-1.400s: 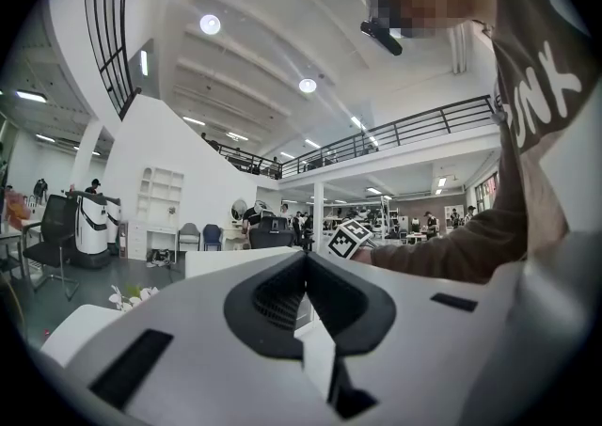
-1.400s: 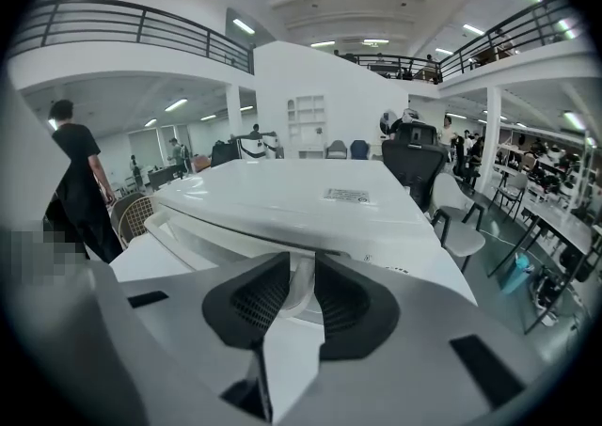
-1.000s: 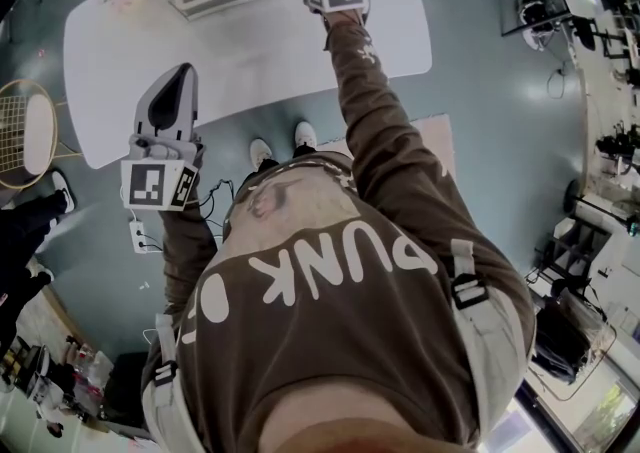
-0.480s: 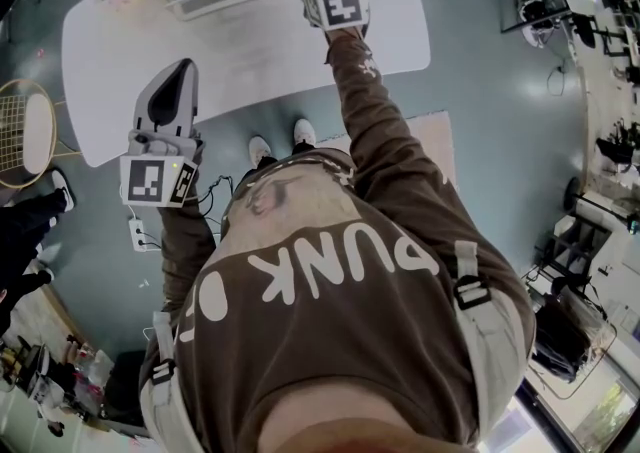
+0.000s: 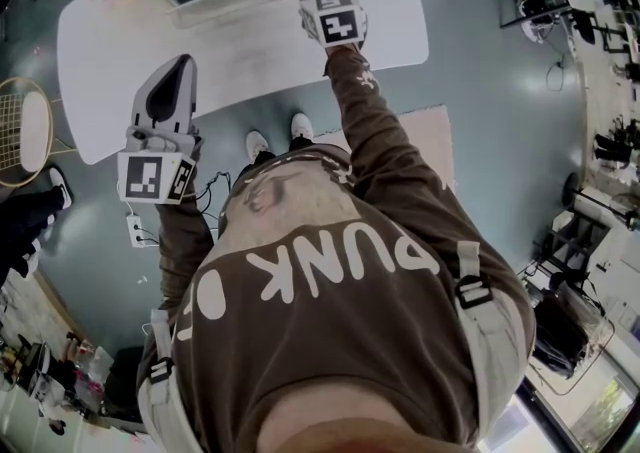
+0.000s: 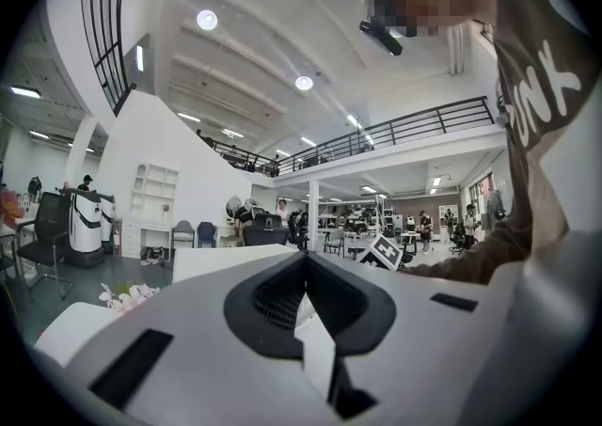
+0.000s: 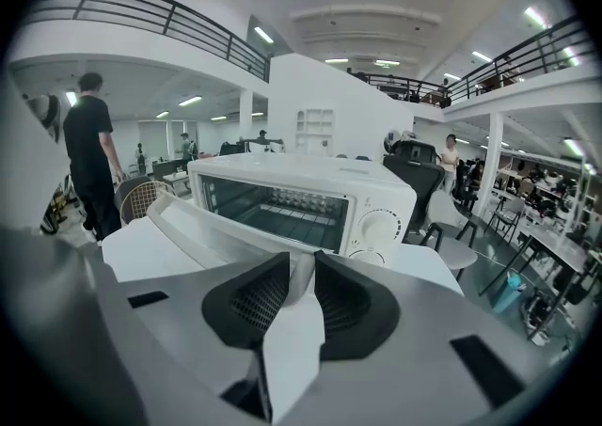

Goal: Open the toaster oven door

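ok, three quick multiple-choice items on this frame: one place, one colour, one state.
1. The boxy metal toaster oven stands on: A the white oval table; B the floor; C a chair.
2. Its casing is: A black; B white; C red.
3. Its drop-down door is: A shut; B missing; C pulled open.
Key: 1 A, head view shows it on the tabletop's far side; 2 B, casing white all over; 3 C, door tilts down, its edge in the right tool, wire rack exposed.
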Demonstrator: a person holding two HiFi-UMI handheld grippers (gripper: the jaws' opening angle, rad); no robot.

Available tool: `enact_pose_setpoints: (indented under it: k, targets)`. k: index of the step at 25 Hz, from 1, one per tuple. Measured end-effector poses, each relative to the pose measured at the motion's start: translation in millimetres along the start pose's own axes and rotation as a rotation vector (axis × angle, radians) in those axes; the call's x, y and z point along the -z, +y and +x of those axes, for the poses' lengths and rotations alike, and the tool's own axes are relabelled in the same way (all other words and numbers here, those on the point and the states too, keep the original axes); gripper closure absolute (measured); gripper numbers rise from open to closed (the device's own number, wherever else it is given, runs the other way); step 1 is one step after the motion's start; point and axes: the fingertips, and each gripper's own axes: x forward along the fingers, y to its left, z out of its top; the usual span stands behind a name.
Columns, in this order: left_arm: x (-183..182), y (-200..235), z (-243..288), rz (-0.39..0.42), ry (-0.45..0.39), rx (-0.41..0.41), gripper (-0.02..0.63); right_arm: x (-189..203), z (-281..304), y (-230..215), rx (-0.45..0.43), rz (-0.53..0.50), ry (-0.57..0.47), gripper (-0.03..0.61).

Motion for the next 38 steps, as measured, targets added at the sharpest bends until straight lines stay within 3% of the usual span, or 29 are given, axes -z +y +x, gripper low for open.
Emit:
enact_pose_setpoints:
  k: [38]
  targets:
    - [12.6,-6.7,4.6,0.000,0.027,0.025,0.611,87.3,-23.0,29.4,0.044,-0.088,-0.024,0.483]
